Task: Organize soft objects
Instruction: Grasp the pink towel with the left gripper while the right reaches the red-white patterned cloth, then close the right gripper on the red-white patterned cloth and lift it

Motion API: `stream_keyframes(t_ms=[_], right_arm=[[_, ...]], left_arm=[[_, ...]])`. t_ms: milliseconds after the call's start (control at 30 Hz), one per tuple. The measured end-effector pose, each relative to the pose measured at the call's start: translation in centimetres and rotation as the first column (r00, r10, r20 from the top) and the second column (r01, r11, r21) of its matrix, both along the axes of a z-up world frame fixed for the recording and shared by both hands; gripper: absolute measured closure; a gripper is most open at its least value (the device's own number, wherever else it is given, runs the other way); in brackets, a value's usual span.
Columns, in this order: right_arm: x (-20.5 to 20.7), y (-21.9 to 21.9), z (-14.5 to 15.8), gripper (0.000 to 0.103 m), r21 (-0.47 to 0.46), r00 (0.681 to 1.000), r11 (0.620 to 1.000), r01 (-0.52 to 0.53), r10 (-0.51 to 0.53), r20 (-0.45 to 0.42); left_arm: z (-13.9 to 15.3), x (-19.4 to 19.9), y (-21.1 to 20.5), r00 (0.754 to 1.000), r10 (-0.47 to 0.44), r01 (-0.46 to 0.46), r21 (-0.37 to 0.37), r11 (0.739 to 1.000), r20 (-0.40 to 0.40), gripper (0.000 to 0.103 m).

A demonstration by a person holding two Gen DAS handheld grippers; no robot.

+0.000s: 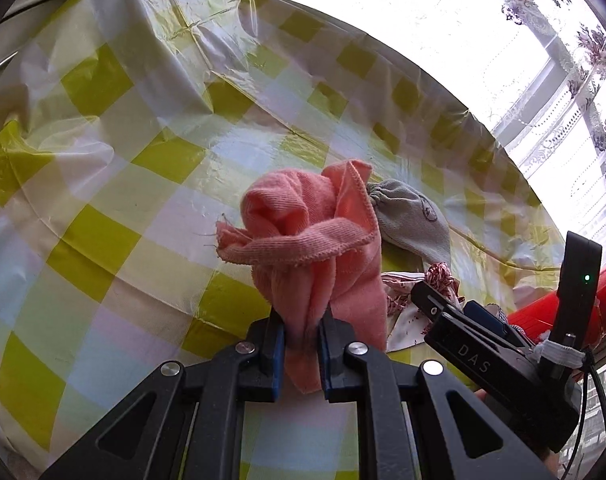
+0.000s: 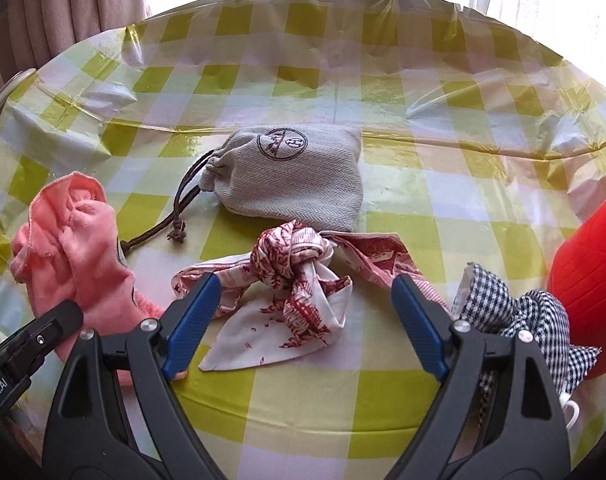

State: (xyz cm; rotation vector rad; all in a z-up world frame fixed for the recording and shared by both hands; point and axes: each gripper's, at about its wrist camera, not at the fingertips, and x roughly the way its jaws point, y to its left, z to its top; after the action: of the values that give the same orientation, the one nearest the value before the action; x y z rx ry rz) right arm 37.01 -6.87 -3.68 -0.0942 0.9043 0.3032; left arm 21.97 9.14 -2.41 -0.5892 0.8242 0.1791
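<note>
pink cloth hangs bunched from the left gripper, clamped tight and lifted off the desk, likely for moving. right gripper gapes wide and empty above the knotted red-print scarf mid-desk, seemingly lining up a grab.

the surface wears a glossy, crinkled plastic sheet in yellow checks. the pink cloth looks soft, ribbed and matt with frayed edges. the grey pouch is herringbone weave, the knotted printed scarf smooth and thin, and the red container shiny plastic.
</note>
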Motion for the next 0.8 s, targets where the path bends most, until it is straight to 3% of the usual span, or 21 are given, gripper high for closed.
stream_keyframes(t_ms=[33, 167, 267, 467, 800], right_arm=[[0.3, 0.1, -0.4, 0.015, 0.002, 1.0, 1.0, -0.005, 0.005, -0.012], [0.2, 0.6, -1.3, 0.058, -0.044, 1.0, 0.999, -0.016, 0.016, -0.007], [-0.2, 0.6, -1.1, 0.082, -0.023, 0.999, 0.999, -0.04, 0.04, -0.014], [-2.5, 0.3, -0.6, 0.093, -0.001, 0.997, 0.997, -0.079, 0.079, 0.003], [-7.8, -1.7, 2.2, 0.096, 0.02, 0.993, 0.994, -0.11, 0.109, 0.052]], left_arm=[[0.0, 0.0, 0.0, 1.0, 0.0, 0.0, -0.003, 1.0, 0.002, 0.089], [-0.1, -0.1, -0.2, 1.0, -0.013, 0.013, -0.015, 1.0, 0.013, 0.089], [-0.1, -0.1, -0.3, 1.0, -0.014, 0.015, -0.019, 1.0, 0.016, 0.089], [0.4, -0.5, -0.5, 0.999, -0.014, 0.015, -0.016, 1.0, 0.031, 0.089], [1.9, -2.7, -1.3, 0.998, -0.006, 0.007, -0.007, 1.0, 0.066, 0.089]])
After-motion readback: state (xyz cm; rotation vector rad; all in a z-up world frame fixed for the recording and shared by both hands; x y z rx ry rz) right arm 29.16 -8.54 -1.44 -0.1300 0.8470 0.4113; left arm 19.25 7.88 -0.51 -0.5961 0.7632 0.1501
